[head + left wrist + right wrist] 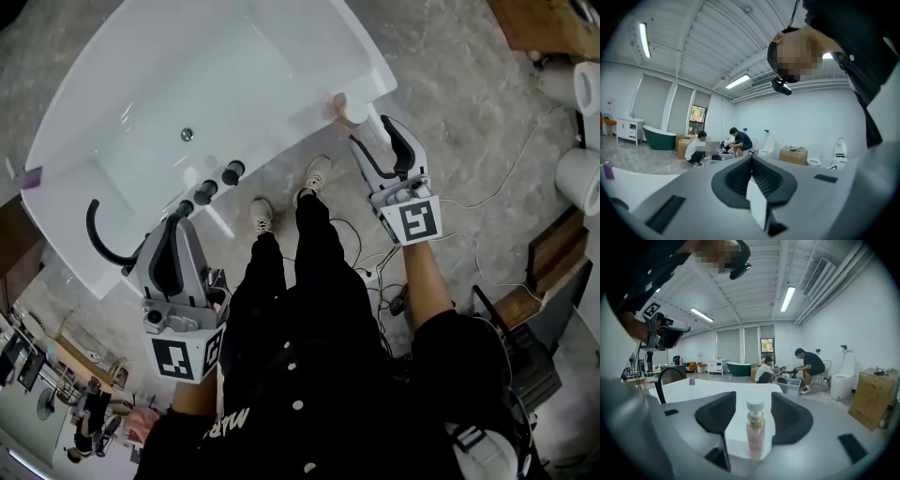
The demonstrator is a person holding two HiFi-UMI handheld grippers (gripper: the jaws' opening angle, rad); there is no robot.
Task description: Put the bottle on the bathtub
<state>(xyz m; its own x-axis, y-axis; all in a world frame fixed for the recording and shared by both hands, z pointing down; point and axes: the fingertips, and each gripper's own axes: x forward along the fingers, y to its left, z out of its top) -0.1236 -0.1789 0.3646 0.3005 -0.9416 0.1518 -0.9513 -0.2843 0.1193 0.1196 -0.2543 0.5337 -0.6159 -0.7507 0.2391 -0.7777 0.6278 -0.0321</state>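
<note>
Pink translucent pump bottle with white cap [755, 437] stands upright on white acrylic bathtub [367, 77] rim, at 12 o'clock between spread right claw [753, 404]. Left claw [751, 176] pressed together, empty.

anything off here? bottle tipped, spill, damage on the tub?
Nothing stands out. The bottle stands upright on a corner of the bathtub rim, between the open jaws of the right gripper, with no spill visible. The left gripper is shut and empty.
</note>
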